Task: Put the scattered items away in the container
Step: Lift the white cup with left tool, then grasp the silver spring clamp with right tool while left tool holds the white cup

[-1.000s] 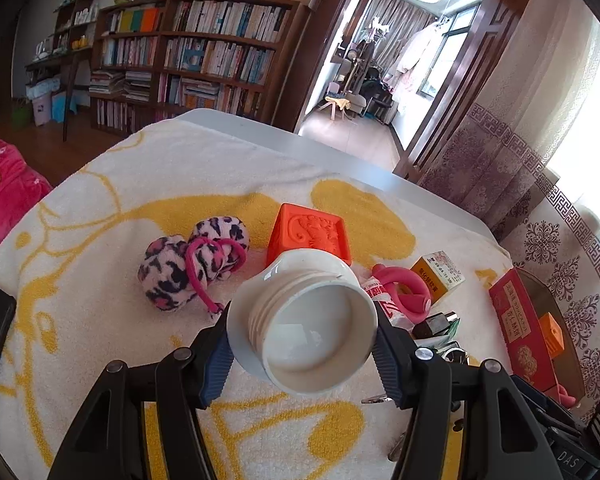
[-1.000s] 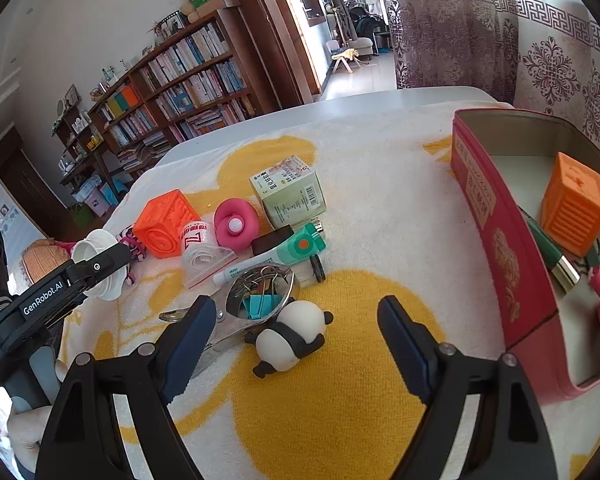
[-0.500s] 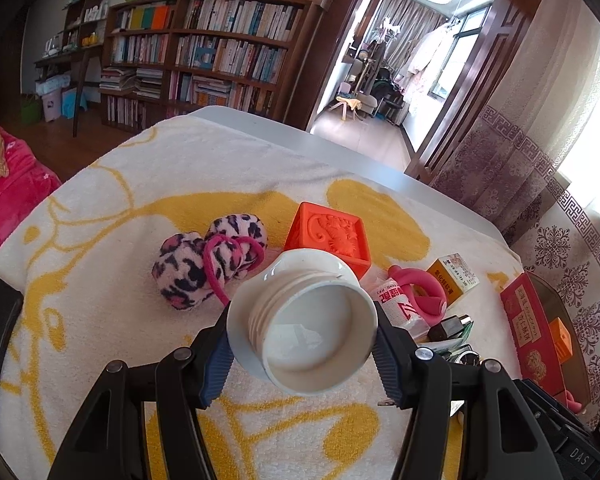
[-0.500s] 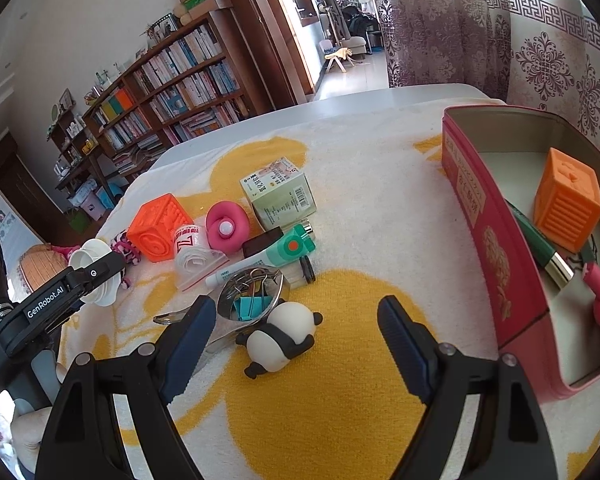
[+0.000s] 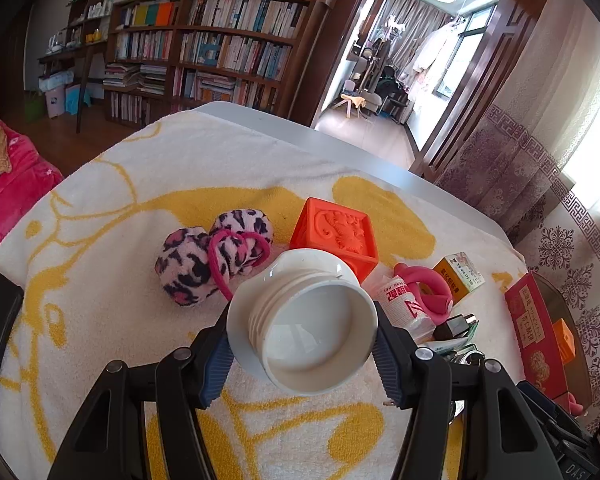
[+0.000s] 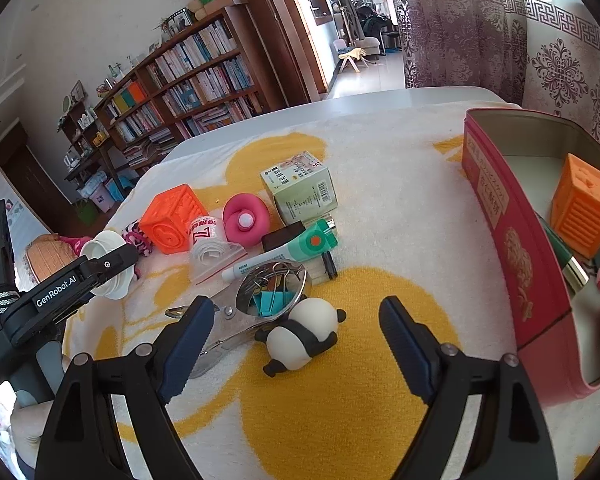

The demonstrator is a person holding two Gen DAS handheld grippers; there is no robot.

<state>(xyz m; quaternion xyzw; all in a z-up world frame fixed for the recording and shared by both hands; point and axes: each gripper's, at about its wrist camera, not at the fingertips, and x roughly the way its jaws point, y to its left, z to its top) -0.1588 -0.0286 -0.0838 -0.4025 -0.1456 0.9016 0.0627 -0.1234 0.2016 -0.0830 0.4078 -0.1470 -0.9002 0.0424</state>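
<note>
Left tongs [image 5: 302,350] clamping white cap [image 5: 302,320] (rim up), right tongs [image 6: 296,344] wide, empty.

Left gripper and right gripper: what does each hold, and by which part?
Left gripper clamps the white threaded cap across its outer rim. Right gripper holds nothing.

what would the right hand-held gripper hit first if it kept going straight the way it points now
Most likely the panda toy, lying on the towel just ahead of the open right hand-held gripper, slightly left of centre; depth is uncertain.
</note>
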